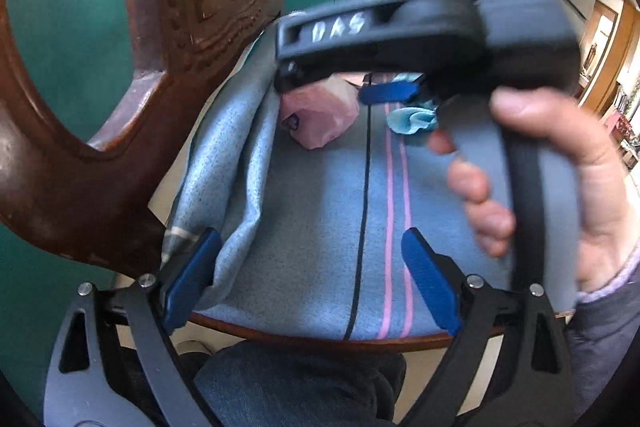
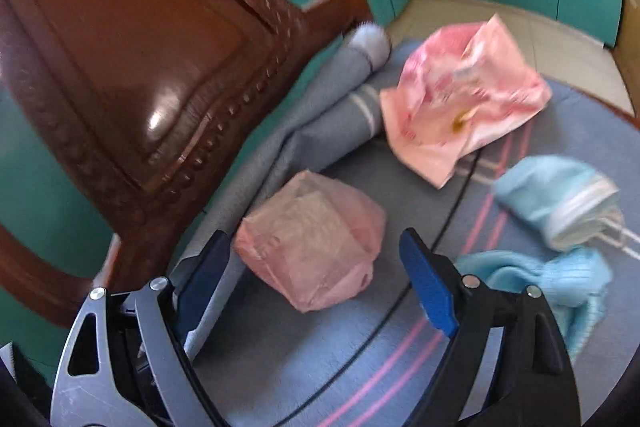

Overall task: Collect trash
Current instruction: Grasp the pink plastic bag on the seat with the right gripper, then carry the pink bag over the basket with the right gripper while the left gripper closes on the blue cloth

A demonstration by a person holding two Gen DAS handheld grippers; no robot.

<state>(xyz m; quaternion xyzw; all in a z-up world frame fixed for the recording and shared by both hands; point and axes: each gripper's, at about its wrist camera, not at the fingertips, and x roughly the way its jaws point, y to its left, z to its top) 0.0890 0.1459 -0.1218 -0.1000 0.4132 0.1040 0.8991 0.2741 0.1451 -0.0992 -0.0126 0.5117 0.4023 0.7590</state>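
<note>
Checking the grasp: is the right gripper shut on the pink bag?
No, the right gripper stands open around the pink bag, pads clear of it.

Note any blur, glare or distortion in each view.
Left wrist: the right tongs and hand are motion-smeared; strong fisheye bending. Right wrist: the pink wrapper is smeared, the pink bag sharper; glare spot on the chair back.
</note>
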